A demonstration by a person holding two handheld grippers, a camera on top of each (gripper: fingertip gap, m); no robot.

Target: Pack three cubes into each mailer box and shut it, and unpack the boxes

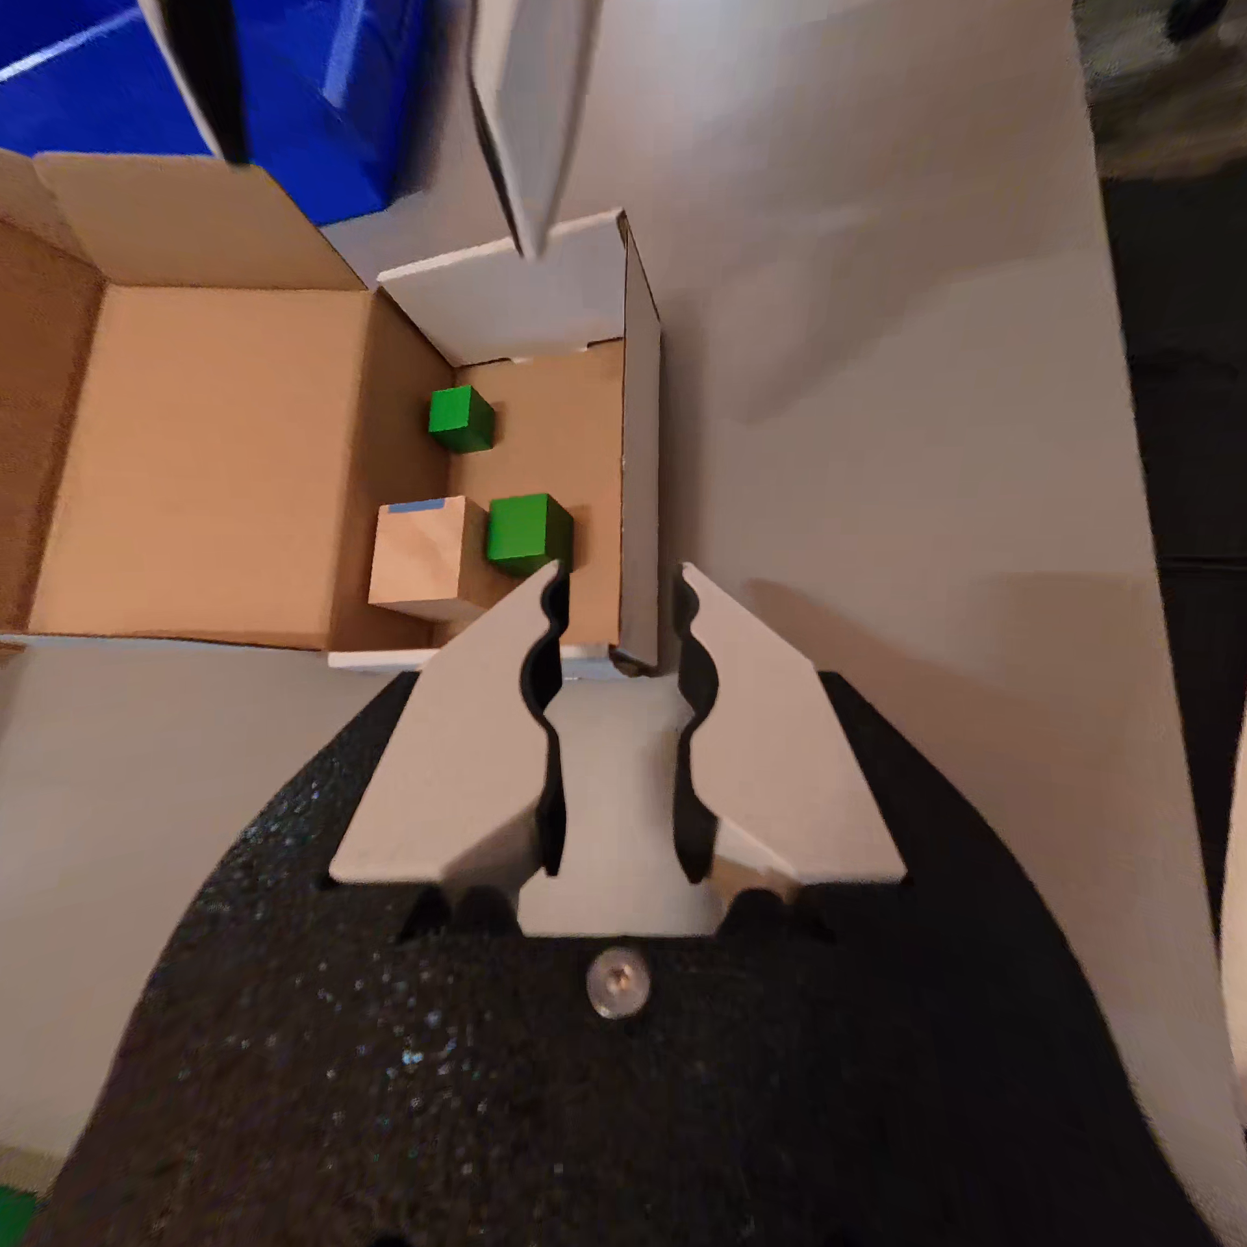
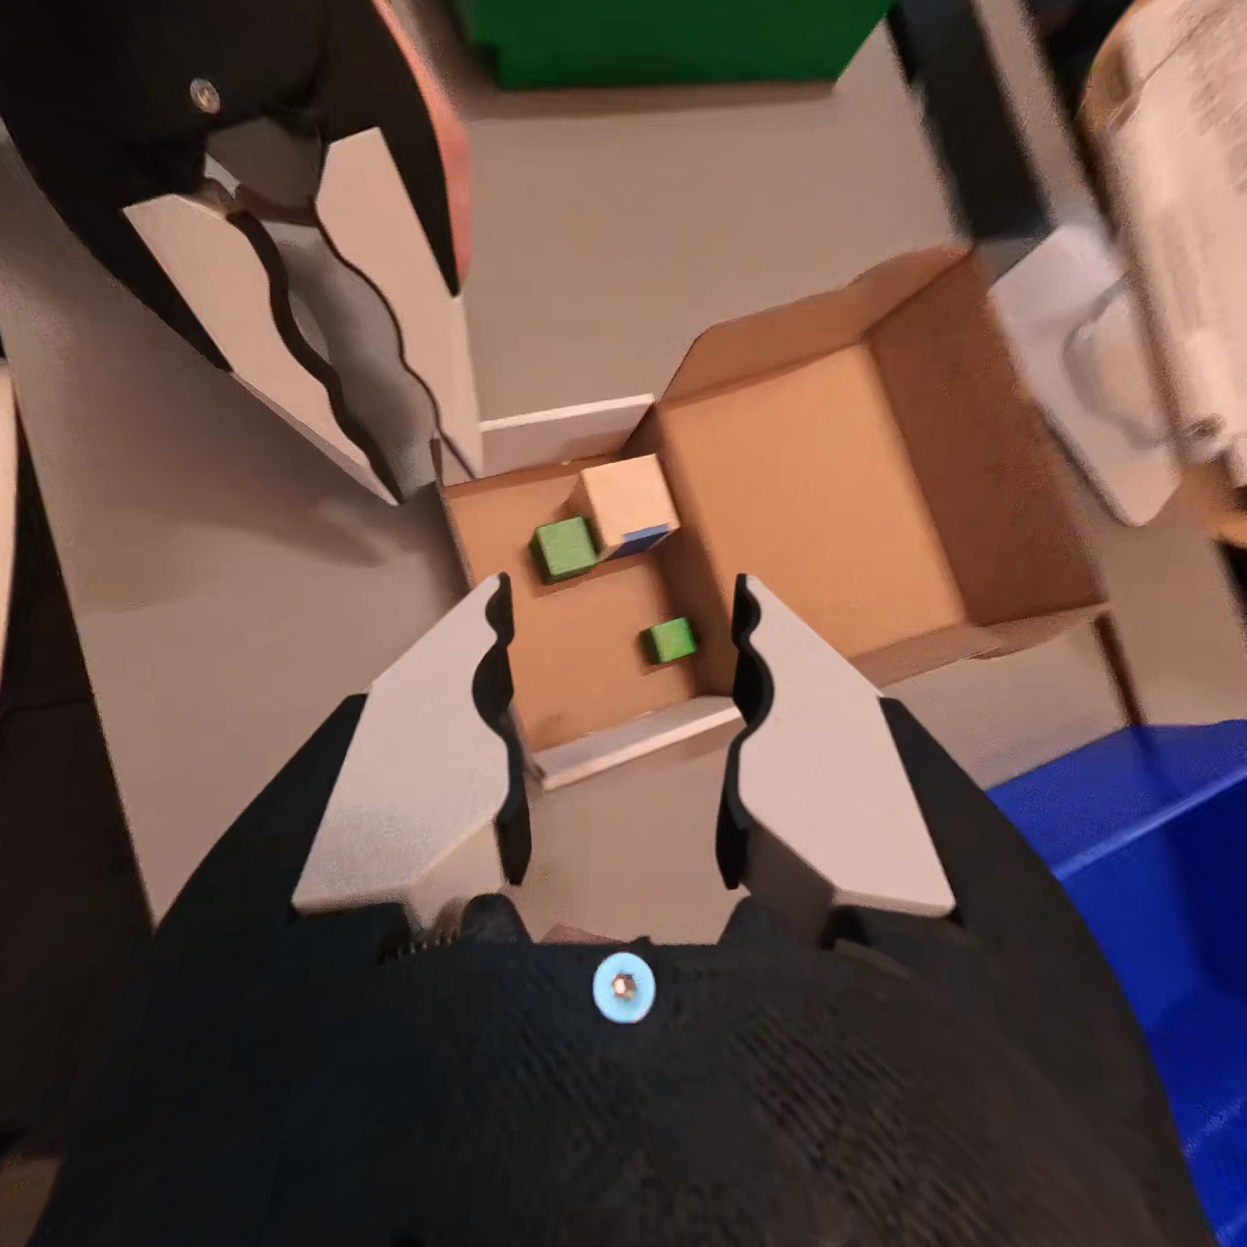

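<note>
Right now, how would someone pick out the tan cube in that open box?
Find the open white mailer box with a brown inside. Three cubes sit on its floor. Beside the larger green cube stands the tan cube, the biggest and the only one not green.

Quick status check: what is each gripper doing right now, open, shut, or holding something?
Left gripper: open, straddling the side wall of the mailer box, not clamped.
Right gripper: open, empty, above the box.

The open mailer box (image 1: pixel 202 465) holds two green cubes (image 1: pixel 461 418) (image 1: pixel 528 535), one at 12 o'clock of the other, and a tan cube (image 1: pixel 422 559) touching the nearer green one at 9 o'clock.
</note>
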